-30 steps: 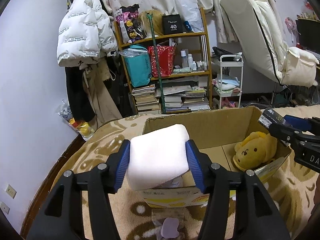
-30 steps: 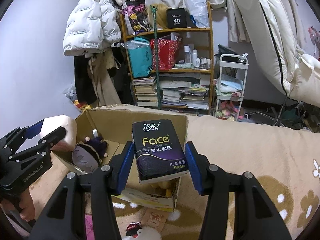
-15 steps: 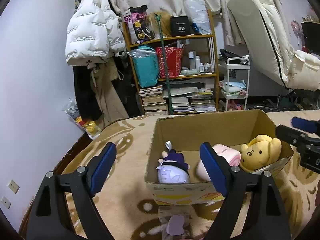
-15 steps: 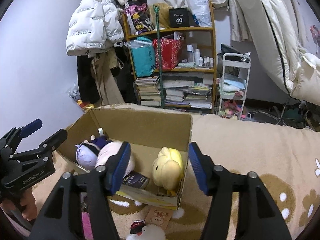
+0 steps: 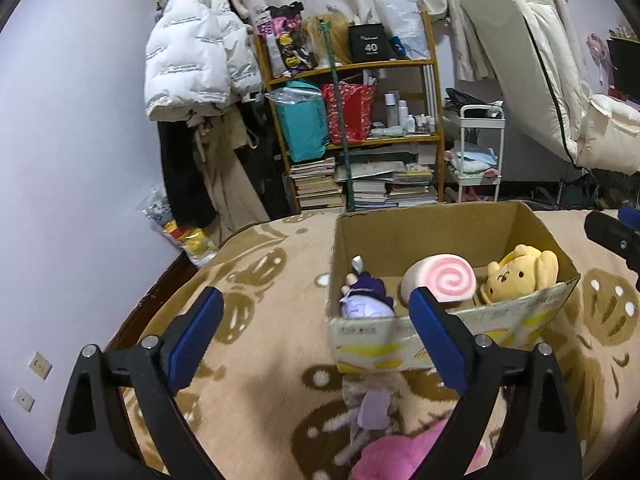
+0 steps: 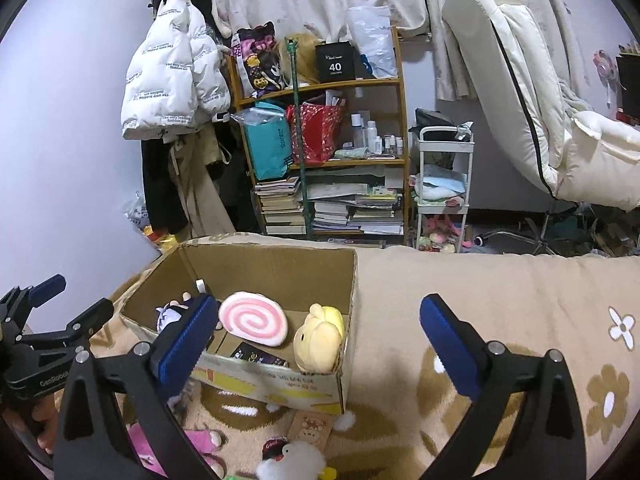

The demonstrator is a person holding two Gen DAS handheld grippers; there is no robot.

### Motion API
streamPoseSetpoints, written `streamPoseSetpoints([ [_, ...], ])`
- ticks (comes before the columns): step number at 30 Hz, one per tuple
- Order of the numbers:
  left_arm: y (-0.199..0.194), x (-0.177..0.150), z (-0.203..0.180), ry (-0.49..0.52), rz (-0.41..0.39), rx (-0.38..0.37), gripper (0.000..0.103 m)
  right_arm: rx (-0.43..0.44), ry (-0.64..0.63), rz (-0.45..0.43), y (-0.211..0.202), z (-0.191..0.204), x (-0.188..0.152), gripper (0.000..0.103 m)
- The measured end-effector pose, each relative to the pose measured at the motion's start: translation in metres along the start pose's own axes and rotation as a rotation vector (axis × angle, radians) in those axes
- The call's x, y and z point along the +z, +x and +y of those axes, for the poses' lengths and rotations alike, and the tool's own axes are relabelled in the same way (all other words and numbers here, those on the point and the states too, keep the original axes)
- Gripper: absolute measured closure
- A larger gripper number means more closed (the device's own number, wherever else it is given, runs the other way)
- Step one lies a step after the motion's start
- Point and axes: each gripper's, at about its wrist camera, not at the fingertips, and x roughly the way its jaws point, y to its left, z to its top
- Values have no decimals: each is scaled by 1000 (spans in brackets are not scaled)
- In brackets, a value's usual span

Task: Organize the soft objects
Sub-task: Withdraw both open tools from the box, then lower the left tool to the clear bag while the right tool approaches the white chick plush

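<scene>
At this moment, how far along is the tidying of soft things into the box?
Done: the swirl cushion, purple doll, yellow plush and tissue pack sit in the cardboard box. In hand: nothing; left claw and right claw are open. Left: the pink plush and white plush on the blanket.

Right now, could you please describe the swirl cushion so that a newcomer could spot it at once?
Find the open cardboard box on the beige patterned blanket. Inside it, three plush things sit in a row; the swirl cushion is the middle one, between a purple-haired doll and a yellow dog plush. It alone is a round roll with a pink spiral face.
</scene>
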Motion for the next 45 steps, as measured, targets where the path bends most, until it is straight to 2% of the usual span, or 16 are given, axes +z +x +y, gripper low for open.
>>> streamPoseSetpoints([
  [9,-26,-9,11,-8,18,-2,7,0,-54,13,-26,10,-10,0],
  [15,-39,-17,15,4,49,13,7,11,-33,28,-43,16,-18,0],
  [24,-44,-25,26,-35,112,-7,7,4,-9,63,-55,20,-29,0],
  [31,-33,-31,25,-27,150,-10,7,-16,9,106,-47,18,-32,0],
  [45,5,-42,7,8,213,-56,7,-19,56,245,-5,14,-47,0],
])
